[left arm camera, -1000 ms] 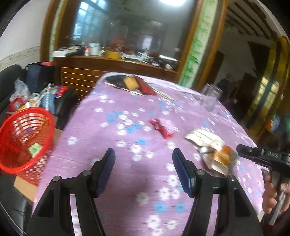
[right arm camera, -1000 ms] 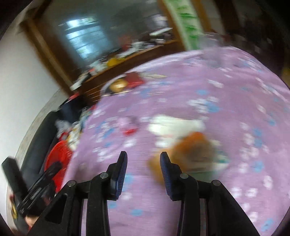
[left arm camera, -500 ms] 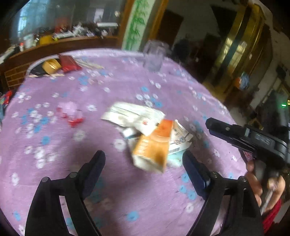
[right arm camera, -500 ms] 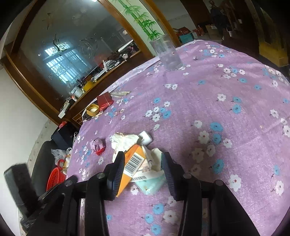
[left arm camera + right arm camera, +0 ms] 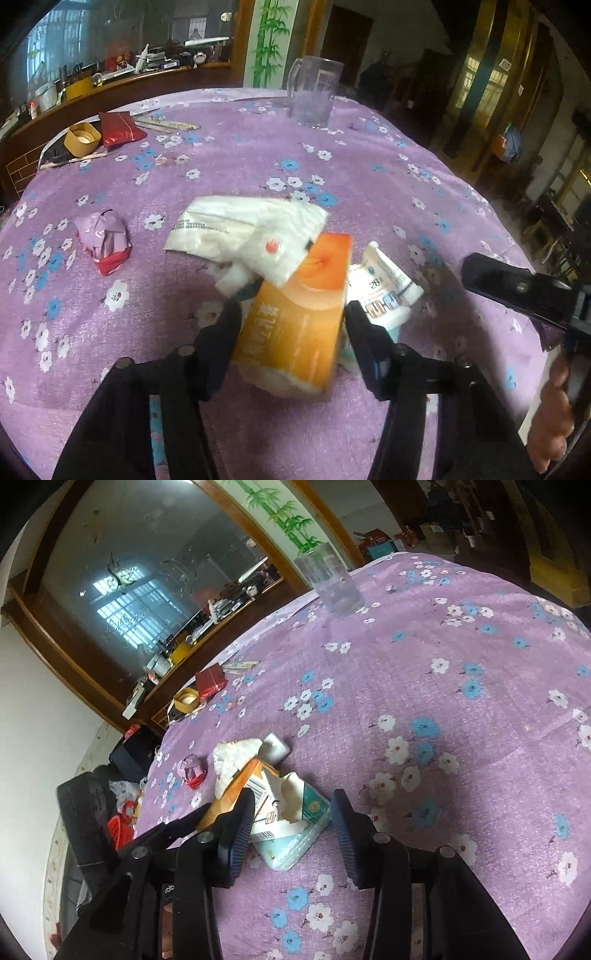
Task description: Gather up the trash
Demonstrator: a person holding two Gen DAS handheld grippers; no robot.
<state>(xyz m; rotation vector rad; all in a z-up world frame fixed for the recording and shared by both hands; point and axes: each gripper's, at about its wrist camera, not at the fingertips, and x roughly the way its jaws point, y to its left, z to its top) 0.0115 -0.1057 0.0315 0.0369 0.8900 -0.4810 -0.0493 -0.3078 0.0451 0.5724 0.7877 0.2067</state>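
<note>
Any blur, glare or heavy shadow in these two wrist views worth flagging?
Left wrist view: the orange carton between the gripper fingers is slightly smeared, the rest sharp. Right wrist view: sharp, with a dark shadow over the purple floral tablecloth at right. Both: strong fisheye curvature, black corners, no troubling glare.

- Purple flowered tablecloth (image 5: 369, 177).
- Clear glass mug (image 5: 313, 94) standing upright at the far edge.
- Yellow tape roll (image 5: 82, 138) touching a red pouch (image 5: 119, 128).
- Chopsticks (image 5: 168, 124) just beside the pouch.
- Cluttered wooden sideboard (image 5: 110, 86) behind.
</note>
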